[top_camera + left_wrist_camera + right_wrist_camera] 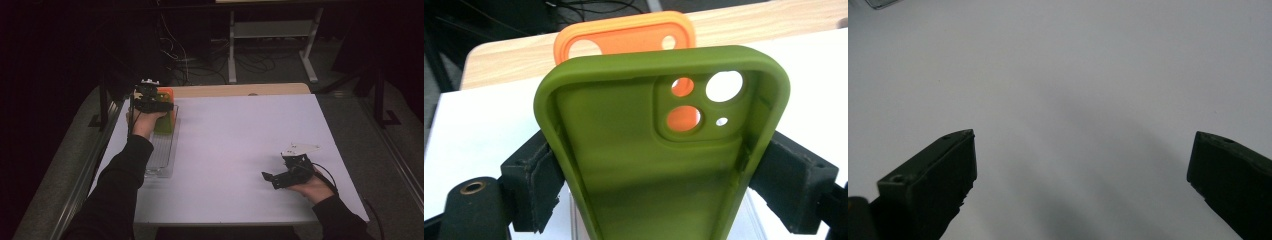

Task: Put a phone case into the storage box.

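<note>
While the left gripper (659,165) pinches the green phone case (659,150) across its side walls, pads pressed on both edges, the case sits over the far end of the clear tray (162,155) near the tabletop's (240,150) far-left corner. An orange phone case (624,35) stands just behind it, w/ its camera cut-outs showing through the green one's holes; looks like it's already slotted in the tray, tho I can't tell exactly how it rests. So approx. one case placed, the green one mid-placement: gripped, not yet released, and whether its lower end touches the tray yet is hidden. Left to do, I'd judge: seat it beside the orange one, let go, pull back. Right gripper (280,177) rests near the tabletop's near-right corner, jaws spread wide, nothing btwn them, bare white surface ahead.
</note>
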Tool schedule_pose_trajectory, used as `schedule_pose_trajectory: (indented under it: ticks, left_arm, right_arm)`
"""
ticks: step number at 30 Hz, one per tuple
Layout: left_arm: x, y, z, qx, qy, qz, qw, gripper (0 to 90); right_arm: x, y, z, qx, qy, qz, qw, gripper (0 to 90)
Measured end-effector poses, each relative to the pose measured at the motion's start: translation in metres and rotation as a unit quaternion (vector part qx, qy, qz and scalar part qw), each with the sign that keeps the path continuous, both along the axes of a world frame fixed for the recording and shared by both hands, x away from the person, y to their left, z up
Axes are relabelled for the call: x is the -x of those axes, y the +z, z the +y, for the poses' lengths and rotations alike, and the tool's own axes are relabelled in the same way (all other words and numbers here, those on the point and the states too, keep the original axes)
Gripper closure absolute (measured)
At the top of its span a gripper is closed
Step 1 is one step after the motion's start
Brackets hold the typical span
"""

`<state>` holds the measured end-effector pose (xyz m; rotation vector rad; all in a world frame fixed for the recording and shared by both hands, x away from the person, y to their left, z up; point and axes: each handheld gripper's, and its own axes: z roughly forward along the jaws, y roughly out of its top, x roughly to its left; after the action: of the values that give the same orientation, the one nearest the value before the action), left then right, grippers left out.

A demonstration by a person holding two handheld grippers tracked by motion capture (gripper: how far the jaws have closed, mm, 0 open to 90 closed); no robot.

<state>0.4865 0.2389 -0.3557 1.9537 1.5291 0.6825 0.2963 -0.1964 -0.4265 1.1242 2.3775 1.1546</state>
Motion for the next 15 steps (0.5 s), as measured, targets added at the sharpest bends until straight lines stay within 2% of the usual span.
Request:
schedule_pose_trajectory:
  ticks: [2,10,15]
  left_arm:
    - [-0.002,-0.002,0.0,-0.002,0.005,-0.005,1.0,14.4]
    - [-0.006,-0.01,0.0,-0.009,0.006,0.0,0.9999,13.8]
    - [-0.009,-0.012,0.001,0.001,0.014,-0.007,0.9999,13.2]
  right_arm:
    - [0.0,0.0,0.0,0.004,0.003,-0.003,1.0,0.0]
    - [0.0,0.0,-0.001,0.004,0.004,-0.004,1.0,0.0]
    - [0.0,0.0,0.0,0.005,0.004,-0.002,1.0,0.0]
